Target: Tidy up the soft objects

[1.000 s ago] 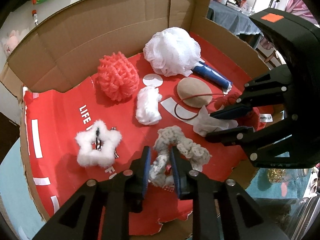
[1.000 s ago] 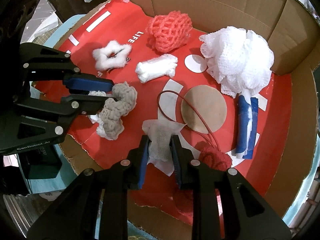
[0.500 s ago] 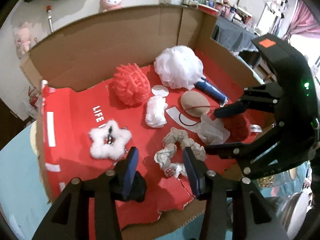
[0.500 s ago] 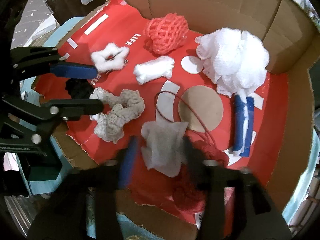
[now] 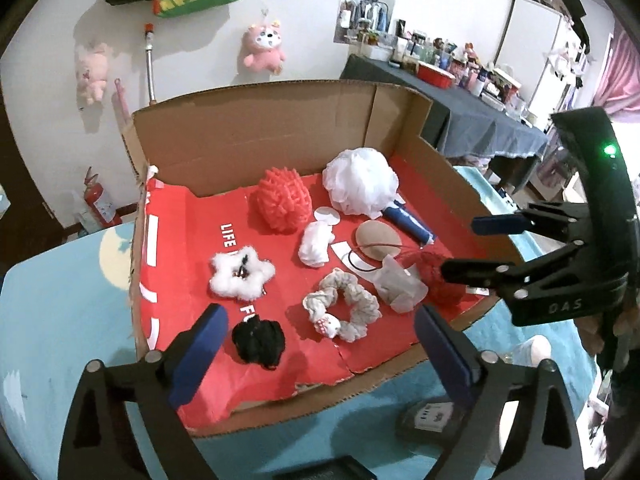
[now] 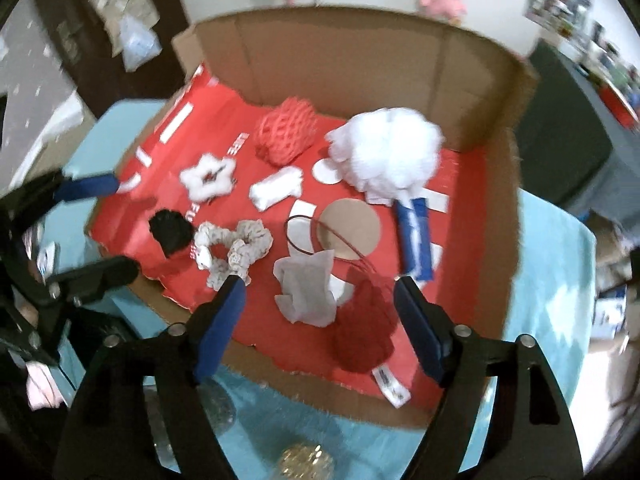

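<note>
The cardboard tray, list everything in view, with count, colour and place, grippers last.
cardboard tray: 1, brown walls, red floor, on teal table
bath pouf: 1, white, back right
foam net ball: 1, coral, back centre
star fluff: 1, white, left
scrunchie: 1, grey-white, front centre
black scrunchie: 1, front left
white wad: 1, centre
gauze cloth: 1, white, front right
red mesh: 1, front right
blue roll: 1, right
left gripper: jaws opening, empty
right gripper: jaws opening, empty
</note>
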Tool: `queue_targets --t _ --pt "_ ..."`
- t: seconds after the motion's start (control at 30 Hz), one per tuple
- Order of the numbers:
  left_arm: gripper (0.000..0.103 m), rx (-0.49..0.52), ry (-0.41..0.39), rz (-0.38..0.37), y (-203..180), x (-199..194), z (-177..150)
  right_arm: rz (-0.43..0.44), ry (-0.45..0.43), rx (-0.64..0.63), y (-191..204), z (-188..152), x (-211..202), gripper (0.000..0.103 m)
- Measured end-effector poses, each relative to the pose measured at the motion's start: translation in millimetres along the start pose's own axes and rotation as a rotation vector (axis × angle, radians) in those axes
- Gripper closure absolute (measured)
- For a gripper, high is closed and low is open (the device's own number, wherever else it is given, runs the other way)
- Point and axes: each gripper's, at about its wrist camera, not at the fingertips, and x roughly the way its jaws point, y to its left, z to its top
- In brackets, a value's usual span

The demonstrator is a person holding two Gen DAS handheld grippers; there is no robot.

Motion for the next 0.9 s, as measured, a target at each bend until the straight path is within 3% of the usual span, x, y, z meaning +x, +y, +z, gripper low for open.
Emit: queue_targets --t 0.33,0.9 --pt "0.002 -0.096 0.02 0.091 3.0 12.7 -14.0 -0.052 -0.035 0.115 -2.2 -30.9 -13.5 0.024" --pt "0.002 -0.158 0.127 0.098 5.7 48.0 -32.2 -0.07 0.021 0.198 -9.8 -50.2 21.6 0.024"
